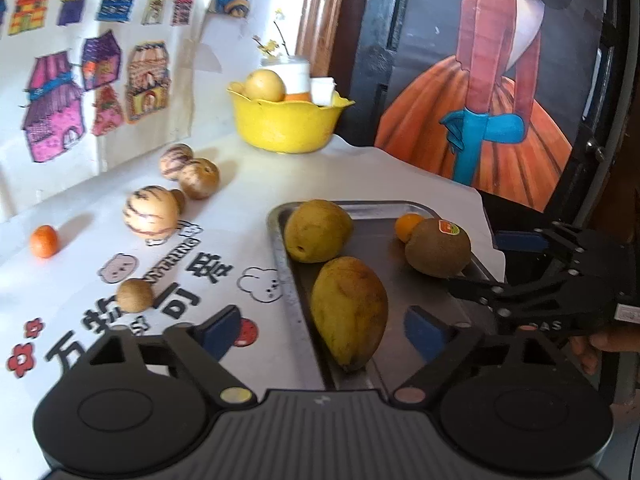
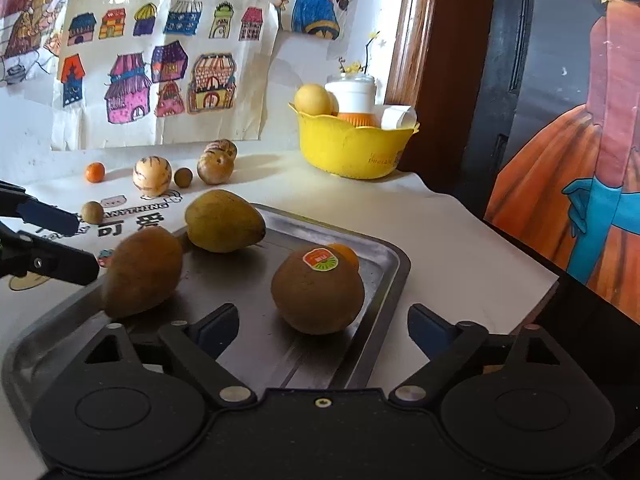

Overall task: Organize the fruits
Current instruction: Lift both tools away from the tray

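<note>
Four fruits are placed on the tray (image 2: 384,280); six remain along the table's far edge (image 1: 240,184); both the left gripper (image 1: 320,332) and the right gripper (image 2: 320,328) are spread, empty.

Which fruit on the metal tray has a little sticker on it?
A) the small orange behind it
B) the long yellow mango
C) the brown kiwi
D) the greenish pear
C: the red and green sticker sits on top of the brown kiwi, which lies on the metal tray just ahead of the open right gripper.
</note>
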Demonstrator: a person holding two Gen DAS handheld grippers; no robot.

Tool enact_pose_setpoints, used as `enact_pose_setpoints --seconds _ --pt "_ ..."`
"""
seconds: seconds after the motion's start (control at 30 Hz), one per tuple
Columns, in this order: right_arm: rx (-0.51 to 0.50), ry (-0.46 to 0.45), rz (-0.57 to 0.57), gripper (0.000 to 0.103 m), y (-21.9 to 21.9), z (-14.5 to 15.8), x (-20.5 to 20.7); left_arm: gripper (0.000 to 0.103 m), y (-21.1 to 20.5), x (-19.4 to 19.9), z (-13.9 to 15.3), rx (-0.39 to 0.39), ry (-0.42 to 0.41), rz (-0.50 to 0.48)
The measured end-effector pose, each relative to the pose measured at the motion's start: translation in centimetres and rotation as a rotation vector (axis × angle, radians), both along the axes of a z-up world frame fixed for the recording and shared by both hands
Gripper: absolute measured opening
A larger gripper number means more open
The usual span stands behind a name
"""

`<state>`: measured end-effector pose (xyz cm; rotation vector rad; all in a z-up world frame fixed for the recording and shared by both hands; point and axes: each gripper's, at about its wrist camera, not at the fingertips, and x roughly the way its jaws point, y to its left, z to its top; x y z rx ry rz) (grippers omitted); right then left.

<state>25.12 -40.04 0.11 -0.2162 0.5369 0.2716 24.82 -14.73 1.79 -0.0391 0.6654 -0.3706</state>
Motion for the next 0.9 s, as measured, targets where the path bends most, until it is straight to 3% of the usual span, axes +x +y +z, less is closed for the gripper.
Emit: enact_pose_setpoints --seconds 0.2,0.37,0.7,0.9 --pt "0.018 0.005 -0.019 0.102 0.2 1.0 -3.0 0.103 1.2 -1.5 0.4 0.002 -0.002 0.06" --pt "0.032 0.033 -0.038 0.102 1.1 2.1 -5.7 0.103 2.0 -3.3 0.2 0.01 0.004 0.103" --pt "0.121 0.218 -0.081 0.102 2.9 2.9 -9.2 0.103 4.7 -7.4 0.4 0.018 0.017 0.174" --pt "0.081 0.299 -0.056 0.102 5.0 3.0 -11.2 0.103 6.9 -9.1 0.0 0.013 0.059 0.206"
